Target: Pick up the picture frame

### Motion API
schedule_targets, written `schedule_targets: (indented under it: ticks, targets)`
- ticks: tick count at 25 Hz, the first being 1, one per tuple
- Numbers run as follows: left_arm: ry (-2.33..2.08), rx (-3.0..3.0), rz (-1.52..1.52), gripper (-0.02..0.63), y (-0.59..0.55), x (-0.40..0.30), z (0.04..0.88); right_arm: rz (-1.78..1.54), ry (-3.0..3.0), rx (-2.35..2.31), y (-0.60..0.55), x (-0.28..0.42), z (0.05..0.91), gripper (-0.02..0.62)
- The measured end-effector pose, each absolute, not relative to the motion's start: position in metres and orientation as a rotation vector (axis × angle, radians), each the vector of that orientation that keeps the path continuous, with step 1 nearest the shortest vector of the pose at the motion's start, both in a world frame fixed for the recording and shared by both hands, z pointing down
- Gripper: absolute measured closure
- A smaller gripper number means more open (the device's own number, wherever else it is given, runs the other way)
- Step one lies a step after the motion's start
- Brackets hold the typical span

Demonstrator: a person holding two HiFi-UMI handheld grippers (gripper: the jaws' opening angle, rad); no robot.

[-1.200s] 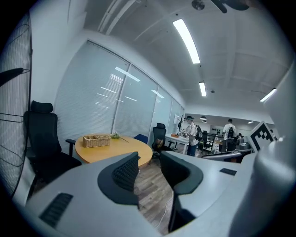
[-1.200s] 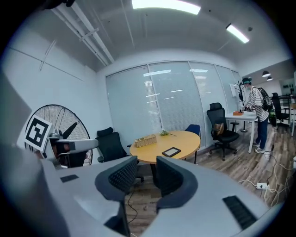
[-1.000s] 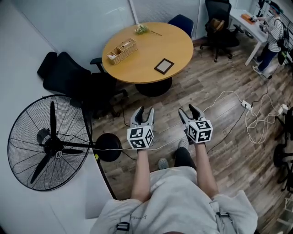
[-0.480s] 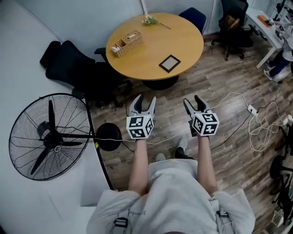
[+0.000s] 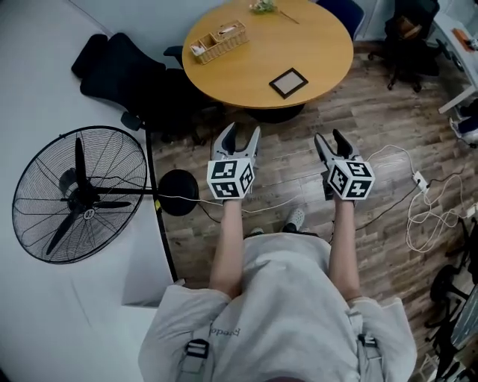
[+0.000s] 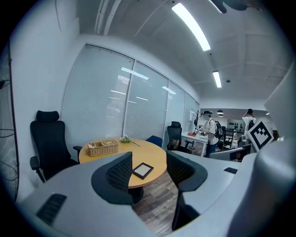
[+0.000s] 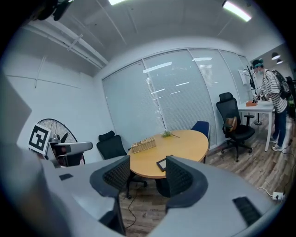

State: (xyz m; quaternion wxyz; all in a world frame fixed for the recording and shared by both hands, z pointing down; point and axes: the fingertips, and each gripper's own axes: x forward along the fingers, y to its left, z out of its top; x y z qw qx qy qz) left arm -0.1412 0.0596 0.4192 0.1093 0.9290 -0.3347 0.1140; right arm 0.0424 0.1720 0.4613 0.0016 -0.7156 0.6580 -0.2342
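A small black picture frame (image 5: 288,82) lies flat on the round wooden table (image 5: 246,74), near its front right edge. The frame (image 6: 143,170) shows between the left jaws, well ahead of them, and the frame (image 7: 162,164) peeks past the right jaws too. My left gripper (image 5: 240,134) hangs open over the floor short of the table, nothing between its fingers. My right gripper (image 5: 331,139) is open as well, level with the left one, empty.
A wicker basket (image 5: 218,40) and a sprig of greenery (image 5: 264,7) sit on the table's far side. Black office chairs (image 5: 134,78) stand left of the table. A big floor fan (image 5: 75,195) stands at my left. Cables (image 5: 418,201) trail over the wood floor on the right.
I have walked toward the table with both grippers held out: the table and frame are now nearer. Both sets of jaws have spread a little wider.
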Motion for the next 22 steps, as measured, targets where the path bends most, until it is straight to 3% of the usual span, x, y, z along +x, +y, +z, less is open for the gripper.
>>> schedule_targets:
  ticks: [15,22]
  targets:
    - [-0.973,2.644,0.391,0.368,0.056,-0.118,0.465,-0.823,2.149,-2.189,0.168,0.067,0.483,0.364]
    - [-0.915,2.677,0.354,0.368,0.001,-0.079,0.459,-0.788,2.123,-2.253,0.129,0.098,0.473,0.364]
